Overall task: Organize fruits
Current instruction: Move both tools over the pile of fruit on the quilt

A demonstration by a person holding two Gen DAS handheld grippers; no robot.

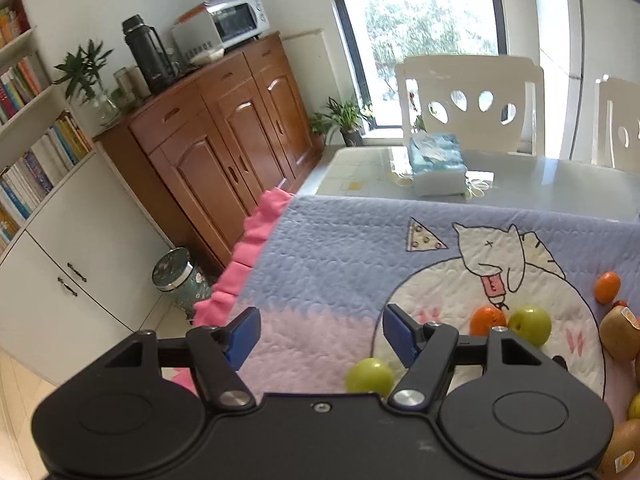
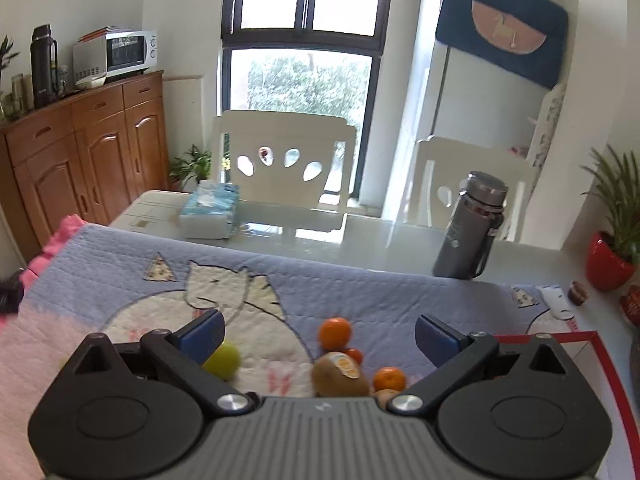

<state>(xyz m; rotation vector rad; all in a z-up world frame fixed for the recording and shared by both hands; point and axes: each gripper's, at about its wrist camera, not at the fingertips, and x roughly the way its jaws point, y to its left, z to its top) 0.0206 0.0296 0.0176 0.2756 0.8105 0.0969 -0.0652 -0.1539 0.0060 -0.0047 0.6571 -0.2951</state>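
Fruit lies scattered on a quilted cat-print cloth (image 1: 328, 248) spread over the near part of the worktop (image 2: 360, 232). Seen from the left wrist, the left gripper (image 1: 320, 332) hangs above the cloth with its jaws spread wide and nothing between them; a green apple (image 1: 370, 376) sits just below its right finger, a second green apple (image 1: 530, 325) lies further right, touching an orange (image 1: 487, 320), and another orange (image 1: 607, 287) rests apart near the picture's edge beside a stickered kiwi (image 1: 618, 332).

From the right wrist, the right gripper (image 2: 318, 336) is likewise wide open and holds nothing. Between its fingers lie a kiwi (image 2: 340, 376) with a label, an orange (image 2: 335, 333) behind it and a smaller orange (image 2: 389, 379) to its right; a green apple (image 2: 224, 360) sits by the left finger. A red-rimmed tray (image 2: 560, 336) shows at the right. Farther back stand a tissue pack (image 2: 210, 210) and a grey bottle (image 2: 470, 226).
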